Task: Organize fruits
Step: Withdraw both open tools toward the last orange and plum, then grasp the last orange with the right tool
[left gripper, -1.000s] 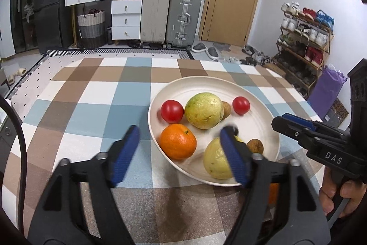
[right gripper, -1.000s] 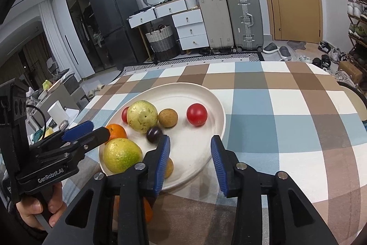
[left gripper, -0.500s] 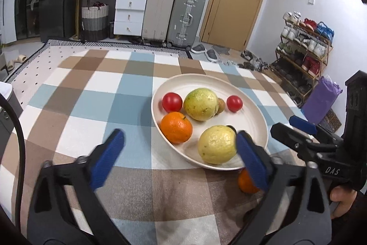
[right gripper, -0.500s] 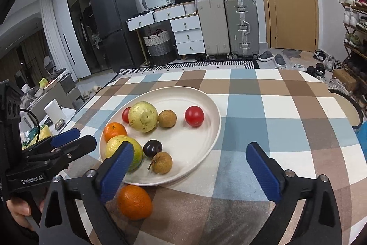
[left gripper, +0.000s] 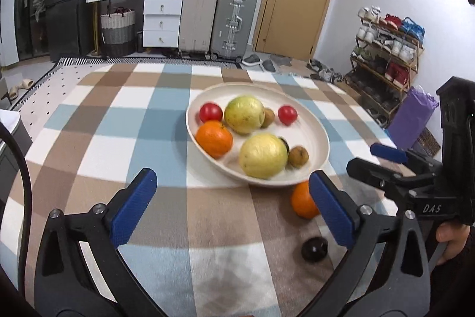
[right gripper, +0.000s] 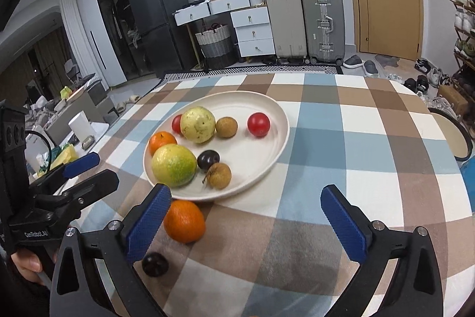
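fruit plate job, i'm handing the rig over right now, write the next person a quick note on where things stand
Left gripper and right gripper: both open, empty, above the cloth near the plate.
On the plate: two tomatoes, two large yellow-green fruits, one orange, one dark plum, two small brown fruits.
Left to do: loose orange and loose dark plum lie on the tablecloth, just off the plate's near rim.

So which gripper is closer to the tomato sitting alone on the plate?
Right, probably. The right gripper faces the tomato almost head-on across the plate; the left gripper sits off toward the plate's other side.
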`<state>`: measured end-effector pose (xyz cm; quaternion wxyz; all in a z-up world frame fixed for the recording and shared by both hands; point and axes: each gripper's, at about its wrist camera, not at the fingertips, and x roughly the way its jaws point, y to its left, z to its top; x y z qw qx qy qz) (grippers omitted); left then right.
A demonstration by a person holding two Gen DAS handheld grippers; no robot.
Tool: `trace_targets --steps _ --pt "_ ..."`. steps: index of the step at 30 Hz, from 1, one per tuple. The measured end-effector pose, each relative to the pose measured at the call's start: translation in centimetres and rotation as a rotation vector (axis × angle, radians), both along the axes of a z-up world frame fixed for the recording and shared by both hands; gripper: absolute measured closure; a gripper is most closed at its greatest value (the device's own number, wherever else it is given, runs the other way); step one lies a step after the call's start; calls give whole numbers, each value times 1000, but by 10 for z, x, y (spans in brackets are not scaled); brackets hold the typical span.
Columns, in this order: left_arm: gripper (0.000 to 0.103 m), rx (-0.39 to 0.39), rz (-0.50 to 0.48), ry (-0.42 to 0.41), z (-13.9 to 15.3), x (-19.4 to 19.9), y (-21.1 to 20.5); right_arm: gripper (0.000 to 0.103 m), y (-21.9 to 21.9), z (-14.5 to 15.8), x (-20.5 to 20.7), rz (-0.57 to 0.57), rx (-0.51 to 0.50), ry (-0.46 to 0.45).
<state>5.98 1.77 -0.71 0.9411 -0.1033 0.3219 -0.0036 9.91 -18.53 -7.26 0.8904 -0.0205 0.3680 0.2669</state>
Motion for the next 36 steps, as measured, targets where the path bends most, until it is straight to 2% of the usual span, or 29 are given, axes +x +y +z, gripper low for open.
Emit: trace_targets --steps 5,10,17,23,27,31,36 --pt "1 27 -14 25 -5 -4 -5 0 -1 -7 -3 14 -8 13" --pt "1 22 -24 39 -7 -2 -6 0 8 -13 -5 50 -29 51" --pt "1 37 8 17 -4 -2 -1 0 25 -21 -10 88 -66 83" --pt "1 2 25 21 -5 -1 9 0 34 -27 -5 112 -53 139" --pt "1 -13 39 26 -5 0 13 2 43 -28 -6 133 -65 140" --pt "1 -27 43 30 -6 0 15 17 48 -31 -7 157 -77 153" --pt "1 -32 40 35 -8 2 14 28 55 -33 -10 186 -96 141"
